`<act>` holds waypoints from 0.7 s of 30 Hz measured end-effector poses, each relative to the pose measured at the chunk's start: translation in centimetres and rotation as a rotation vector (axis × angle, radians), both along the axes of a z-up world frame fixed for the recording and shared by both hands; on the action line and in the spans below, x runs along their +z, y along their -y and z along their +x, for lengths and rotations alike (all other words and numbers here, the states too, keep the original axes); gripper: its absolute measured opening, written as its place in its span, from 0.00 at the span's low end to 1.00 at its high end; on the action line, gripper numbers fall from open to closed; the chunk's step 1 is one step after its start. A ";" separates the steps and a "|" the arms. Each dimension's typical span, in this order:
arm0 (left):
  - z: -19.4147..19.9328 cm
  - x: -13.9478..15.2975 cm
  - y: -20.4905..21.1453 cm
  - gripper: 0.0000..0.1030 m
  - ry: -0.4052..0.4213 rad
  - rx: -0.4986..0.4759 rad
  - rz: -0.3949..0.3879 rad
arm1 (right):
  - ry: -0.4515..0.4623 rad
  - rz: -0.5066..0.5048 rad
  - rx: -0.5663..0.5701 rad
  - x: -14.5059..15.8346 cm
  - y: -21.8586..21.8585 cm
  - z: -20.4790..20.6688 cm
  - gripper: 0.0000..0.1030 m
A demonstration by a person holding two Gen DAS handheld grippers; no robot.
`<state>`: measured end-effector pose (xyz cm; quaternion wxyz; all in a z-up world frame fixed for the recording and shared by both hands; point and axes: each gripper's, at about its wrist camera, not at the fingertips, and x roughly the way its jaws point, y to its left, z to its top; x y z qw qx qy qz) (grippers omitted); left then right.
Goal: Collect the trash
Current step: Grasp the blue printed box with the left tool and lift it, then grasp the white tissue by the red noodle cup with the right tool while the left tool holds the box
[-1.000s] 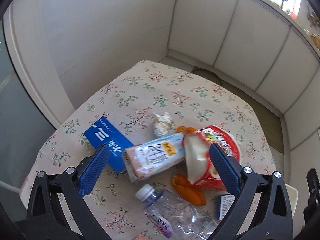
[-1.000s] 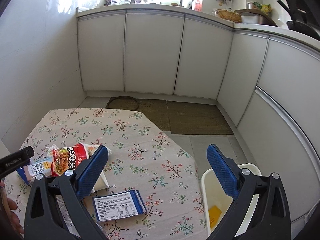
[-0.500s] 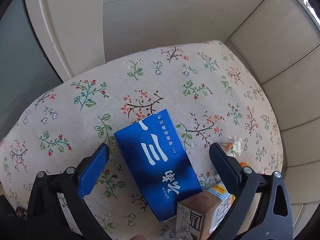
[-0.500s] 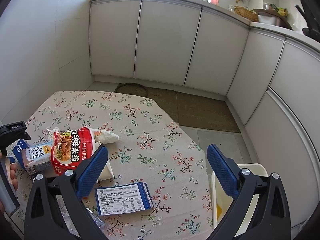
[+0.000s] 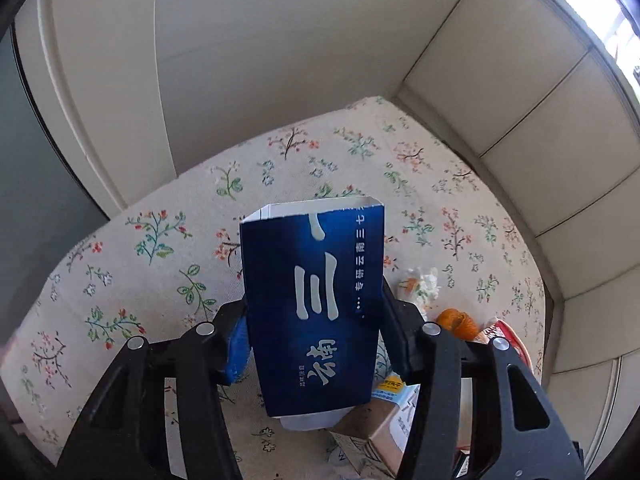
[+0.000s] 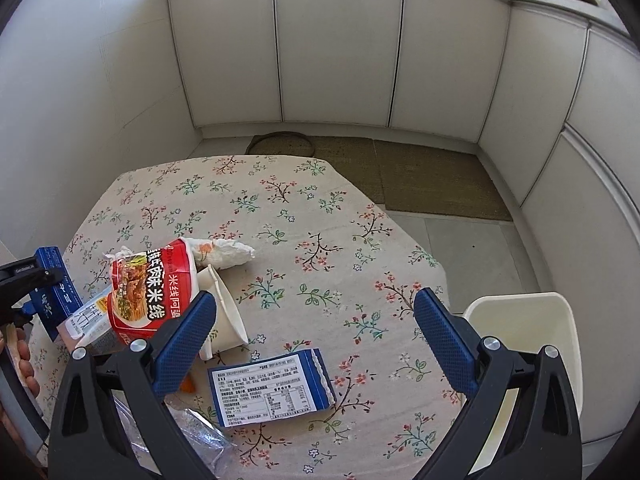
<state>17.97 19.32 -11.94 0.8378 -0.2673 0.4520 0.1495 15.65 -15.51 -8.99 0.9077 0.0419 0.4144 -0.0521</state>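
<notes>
My left gripper (image 5: 314, 320) is shut on a dark blue carton (image 5: 314, 300) with white characters and holds it tilted just above the floral tablecloth (image 5: 168, 248). The carton also shows at the far left of the right wrist view (image 6: 54, 294). My right gripper (image 6: 314, 322) is open and empty above the table. Below it lie a flat blue-and-white packet (image 6: 272, 388), a red noodle cup (image 6: 150, 294) on its side, a crumpled tissue (image 6: 224, 252), a milk carton (image 6: 86, 320) and a clear plastic bottle (image 6: 192, 440). A white bin (image 6: 532, 344) stands at the table's right edge.
Orange peel (image 5: 458, 322) and a small tissue wad (image 5: 420, 284) lie to the right of the held carton. White cabinets (image 6: 340, 48) and floor mats (image 6: 400, 176) lie beyond the table. A wall (image 5: 240, 60) stands close behind the table's left side.
My left gripper has closed on the blue carton, which lay flat half a second ago, and lifted it off the cloth. My right gripper has moved in lower over the table.
</notes>
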 end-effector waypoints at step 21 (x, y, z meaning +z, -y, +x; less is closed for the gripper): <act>-2.4 9.6 4.8 0.50 0.277 -0.237 0.062 | -0.332 0.698 -0.039 -10.9 1.5 12.7 0.79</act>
